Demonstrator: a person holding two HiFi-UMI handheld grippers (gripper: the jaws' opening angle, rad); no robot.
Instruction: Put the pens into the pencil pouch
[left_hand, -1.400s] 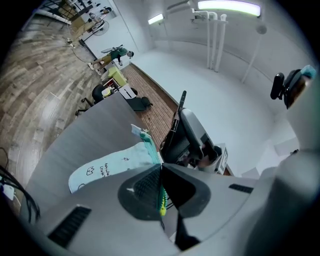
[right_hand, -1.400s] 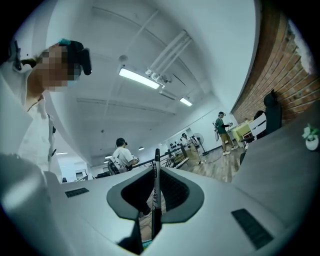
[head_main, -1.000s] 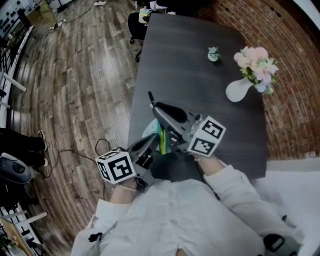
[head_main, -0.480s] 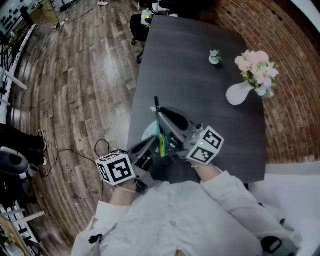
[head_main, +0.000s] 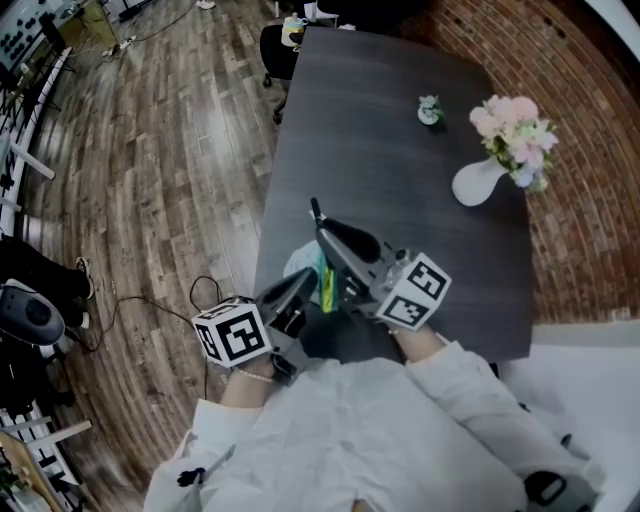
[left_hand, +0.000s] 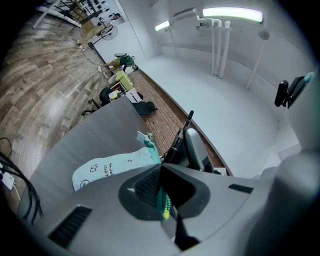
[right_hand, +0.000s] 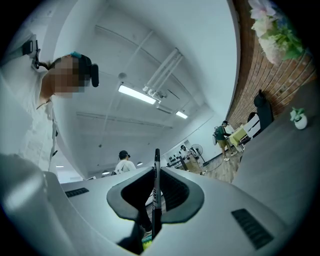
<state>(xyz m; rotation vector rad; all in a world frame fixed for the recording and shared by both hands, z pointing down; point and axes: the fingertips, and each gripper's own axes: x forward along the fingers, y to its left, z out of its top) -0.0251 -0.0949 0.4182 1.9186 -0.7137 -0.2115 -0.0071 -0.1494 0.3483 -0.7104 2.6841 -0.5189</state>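
A light blue pencil pouch (head_main: 298, 266) (left_hand: 111, 167) lies at the near left edge of the dark table (head_main: 400, 170). My left gripper (head_main: 303, 287) (left_hand: 161, 169) is shut on the pouch's teal zipper edge (left_hand: 162, 200) and holds it up. My right gripper (head_main: 328, 235) (right_hand: 156, 171) hovers just right of the pouch, shut on a black pen (head_main: 316, 212) (right_hand: 156, 185). The pen sticks out past the jaws and points up and away. In the left gripper view the right gripper (left_hand: 192, 149) and its pen (left_hand: 183, 131) hang close beyond the pouch's mouth.
A white vase with pink flowers (head_main: 497, 150) and a small potted plant (head_main: 428, 108) stand on the far right of the table. An office chair (head_main: 272, 50) sits at the far end. Wood floor with a cable (head_main: 150, 305) lies to the left.
The right gripper with the pen has shifted slightly nearer and to the right. The left gripper has stayed shut on the pouch's edge.
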